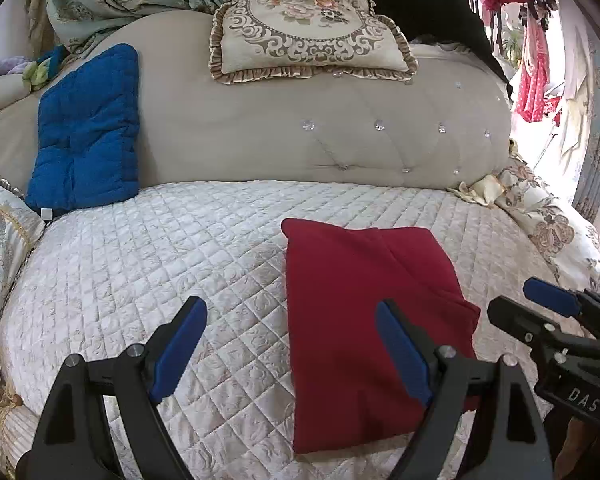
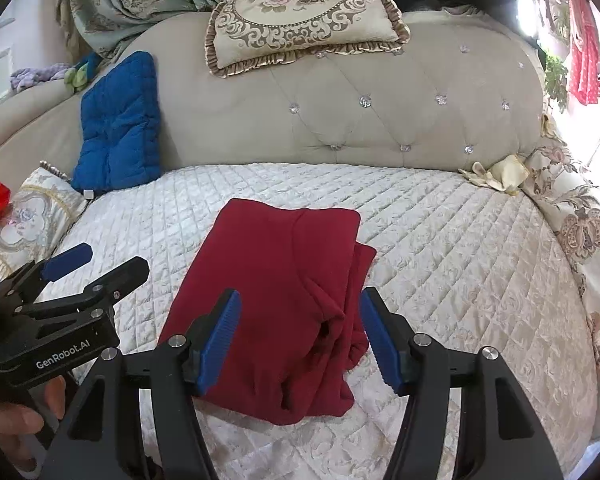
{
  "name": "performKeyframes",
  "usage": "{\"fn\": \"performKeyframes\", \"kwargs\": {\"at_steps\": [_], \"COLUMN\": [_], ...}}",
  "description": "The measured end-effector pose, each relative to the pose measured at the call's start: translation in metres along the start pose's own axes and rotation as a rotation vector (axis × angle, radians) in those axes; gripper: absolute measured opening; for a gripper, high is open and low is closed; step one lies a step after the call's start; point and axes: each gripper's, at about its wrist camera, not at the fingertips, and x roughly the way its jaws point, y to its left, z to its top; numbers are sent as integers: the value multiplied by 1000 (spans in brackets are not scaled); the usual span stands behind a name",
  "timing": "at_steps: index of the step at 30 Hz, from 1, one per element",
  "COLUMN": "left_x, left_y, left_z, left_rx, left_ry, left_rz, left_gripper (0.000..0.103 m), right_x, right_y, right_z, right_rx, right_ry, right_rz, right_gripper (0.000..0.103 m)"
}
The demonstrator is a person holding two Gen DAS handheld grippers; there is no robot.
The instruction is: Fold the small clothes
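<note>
**Red garment folded to a strip, both grippers empty above it**

The red garment [image 2: 276, 304] lay on the quilted bedspread [image 2: 460, 248] as a narrow folded strip running from 12 to 6 o'clock in the right wrist view, its near right edge bunched and uneven. The fold appeared partly done; the next move likely called for gripping the near end and carrying it toward 12 o'clock to halve the length. The right gripper [image 2: 300, 336] hovered over the near end, jaws spread wide, holding nothing. The left gripper [image 1: 290, 350] sat at the cloth's left edge, equally wide open and empty, its right finger [image 1: 400, 348] over the fabric.
</note>
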Motion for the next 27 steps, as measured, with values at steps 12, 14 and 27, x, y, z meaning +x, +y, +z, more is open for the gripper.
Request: {"fn": "performKeyframes", "kwargs": {"at_steps": [12,14,27], "left_x": [5,6,9], "left_y": [3,4,3], "left_z": [-1,-1,-4], "left_rx": [-4,-5,-3], "left_ry": [5,9,20], "left_rz": [10,10,11], "left_gripper": [89,89,89], "right_x": [7,8,14], "right_y": [4,4,2], "right_z": [-1,-2,-5], "right_rx": [0,4,17], "right_ry": [8,11,26], "right_rz": [-2,-1,1], "right_gripper": [41,41,41]}}
